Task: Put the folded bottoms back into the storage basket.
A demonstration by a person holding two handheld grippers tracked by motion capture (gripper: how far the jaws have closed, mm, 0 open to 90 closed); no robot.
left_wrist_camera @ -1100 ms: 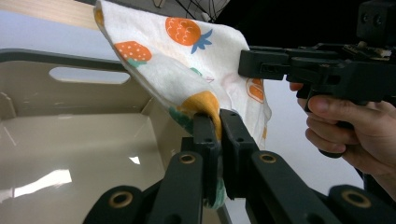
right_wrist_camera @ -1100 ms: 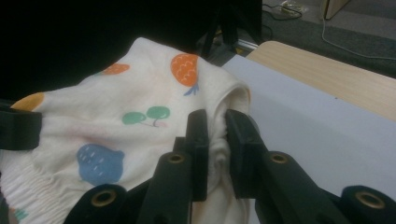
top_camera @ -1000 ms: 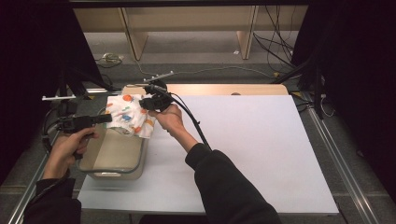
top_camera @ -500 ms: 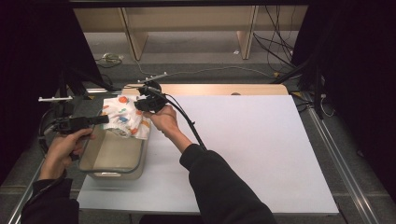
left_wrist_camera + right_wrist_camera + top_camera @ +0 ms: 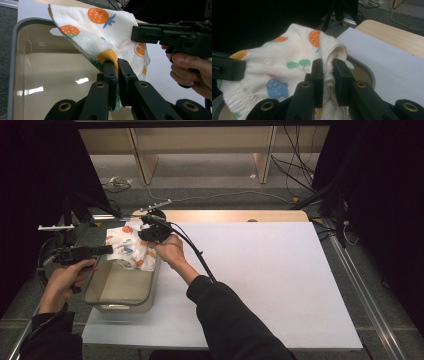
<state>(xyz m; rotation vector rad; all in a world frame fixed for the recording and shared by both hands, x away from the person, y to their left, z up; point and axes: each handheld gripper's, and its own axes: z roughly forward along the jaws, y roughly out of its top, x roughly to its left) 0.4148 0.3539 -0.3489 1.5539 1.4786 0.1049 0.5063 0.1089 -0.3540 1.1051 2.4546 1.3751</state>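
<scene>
Hidden: lower edge of cloth (image 5: 117, 35) behind jaws in both gripper views; near corner of tub (image 5: 120, 287) cut off in the left gripper view. One fruit-print cloth, held above the tub's far end, spanning between two grippers. Left gripper (image 5: 107, 250) clamped on one edge of cloth; right gripper (image 5: 145, 232) clamped on a bunched fold at the opposite edge. One clear tub, beige inside, grey rim, at left edge of white table (image 5: 270, 275). Beyond: wooden strip, grey floor, cables, wooden legs, black drapes either side.
</scene>
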